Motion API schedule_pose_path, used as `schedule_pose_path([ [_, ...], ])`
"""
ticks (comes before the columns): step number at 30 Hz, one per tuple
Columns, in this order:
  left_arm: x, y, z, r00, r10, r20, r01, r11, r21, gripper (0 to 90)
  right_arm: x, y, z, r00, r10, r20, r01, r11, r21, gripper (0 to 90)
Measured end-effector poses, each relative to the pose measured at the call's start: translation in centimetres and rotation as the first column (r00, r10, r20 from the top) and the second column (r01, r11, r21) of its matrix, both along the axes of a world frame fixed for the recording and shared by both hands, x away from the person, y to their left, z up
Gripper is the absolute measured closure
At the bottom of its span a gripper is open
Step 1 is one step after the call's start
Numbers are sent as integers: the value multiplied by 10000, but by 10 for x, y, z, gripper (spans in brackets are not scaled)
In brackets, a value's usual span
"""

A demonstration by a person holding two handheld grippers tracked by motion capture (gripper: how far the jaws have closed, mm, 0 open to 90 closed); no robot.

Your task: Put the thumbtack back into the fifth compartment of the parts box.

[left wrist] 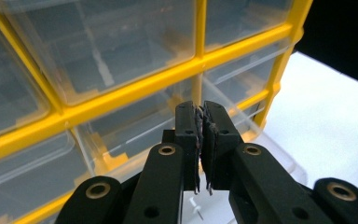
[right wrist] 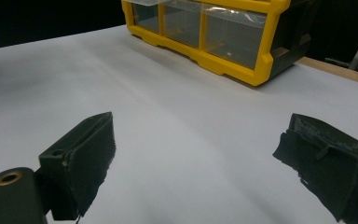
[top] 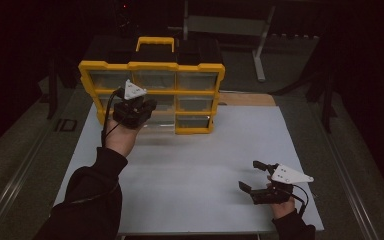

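Left gripper (left wrist: 200, 140): jaws pressed together, pinching front lip of clear drawer (left wrist: 135, 140) in yellow organizer (top: 152, 95), middle-left slot, far-left of table (top: 205, 165). What's pinched partly hidden. Judgement: pull straight out, level, slow; cabinet may slide. Right gripper (right wrist: 196, 158): jaws wide, empty, parked near-right; could brace frame.

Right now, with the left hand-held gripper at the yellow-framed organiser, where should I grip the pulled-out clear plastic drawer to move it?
Probably the front lip of the pulled-out clear plastic drawer in the yellow-framed organiser, approached straight from the front. That thin edge juts toward you on the white table, so two jaws could pinch it. The left hand-held gripper is shut; open it first.
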State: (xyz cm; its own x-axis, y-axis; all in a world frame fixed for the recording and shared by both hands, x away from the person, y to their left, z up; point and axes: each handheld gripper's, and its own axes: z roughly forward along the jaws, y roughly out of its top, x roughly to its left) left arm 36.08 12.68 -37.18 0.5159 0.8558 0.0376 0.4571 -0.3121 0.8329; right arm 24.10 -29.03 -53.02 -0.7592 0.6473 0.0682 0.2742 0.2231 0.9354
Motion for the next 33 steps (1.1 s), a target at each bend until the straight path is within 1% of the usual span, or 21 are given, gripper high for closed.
schedule_pose_path([
  [2, 1, 0, -1, 10000, 47, -86, -47, 10000, 0, 843, 0, 0, 0, 10000, -5, -2, 5, 10000, -4, 89],
  [4, 5, -1, -4, 9991, 48, -423, -45, 10000, 63, 843, 0, 0, 0, 10000, 8, 24, -8, 10000, -15, 89],
  [9, 11, -2, -10, 9954, -70, -952, 99, 9995, 301, 843, 0, 0, 0, 10000, 9, 9, -9, 10000, -7, 89],
  [10, 13, -2, -11, 9935, -147, -1125, 181, 9994, 294, 842, 0, 0, 0, 10000, 11, -18, -11, 10000, -13, 89],
  [12, 15, -3, -13, 9918, -177, -1266, 246, 9983, 527, 843, 0, 1, 0, 10000, 31, 1, -31, 10000, -20, 89],
  [16, 18, -5, -17, 9858, -314, -1647, 444, 9961, 758, 842, 0, 0, 0, 10000, 17, -29, -17, 10000, -10, 89],
  [17, 18, -5, -17, 9858, -314, -1647, 444, 9961, 758, 842, 1, 0, 0, 10000, 17, -36, -17, 10000, -12, 89],
  [18, 20, -5, -18, 9831, -354, -1798, 490, 9962, 715, 842, 1, 0, -1, 10000, 19, -38, -19, 10000, -7, 89],
  [20, 20, -6, -19, 9818, -364, -1864, 515, 9957, 767, 841, 1, 0, 0, 10000, 32, -29, -32, 10000, -3, 89],
  [21, 22, -7, -20, 9779, -507, -2028, 672, 9949, 751, 842, 0, 1, 0, 10000, 41, -18, -41, 10000, -35, 89],
  [22, 22, -8, -21, 9757, -566, -2116, 746, 9941, 782, 842, 0, 1, 0, 10000, 44, -18, -44, 10000, -35, 89],
  [24, 22, -8, -21, 9746, -638, -2147, 828, 9933, 804, 841, 0, 1, 0, 10000, 41, -14, -41, 10000, -43, 89],
  [25, 23, -8, -20, 9712, -778, -2250, 960, 9928, 710, 837, 0, 0, 0, 10000, 18, 15, -18, 10000, -31, 89],
  [26, 23, -9, -20, 9692, -857, -2311, 1059, 9915, 763, 836, 0, 0, 0, 10000, 2, -5, -2, 10000, -2, 89],
  [27, 23, -9, -20, 9692, -857, -2311, 1059, 9915, 763, 812, 0, 0, 0, 10000, 2, -5, -2, 10000, -2, 89],
  [28, 24, -9, -20, 9706, -832, -2259, 1015, 9923, 706, 812, 1, 0, 0, 10000, 7, -25, -7, 10000, 13, 89],
  [29, 24, -9, -19, 9696, -942, -2260, 1103, 9921, 599, 731, 0, 0, 0, 10000, 17, -35, -17, 10000, -13, 89],
  [30, 24, -9, -19, 9696, -942, -2260, 1103, 9921, 599, 687, 0, 0, 0, 10000, 33, -25, -33, 10000, -22, 89],
  [31, 23, -8, -18, 9738, -910, -2083, 1013, 9941, 392, 644, 0, 0, 0, 10000, 26, -17, -26, 10000, -31, 89],
  [32, 23, -7, -17, 9742, -978, -2036, 1050, 9942, 252, 618, 0, 0, 0, 10000, 27, 9, -27, 10000, -24, 89],
  [33, 23, -7, -17, 9742, -978, -2036, 1050, 9942, 252, 587, 0, 0, 0, 10000, 19, -5, -19, 10000, -15, 89],
])
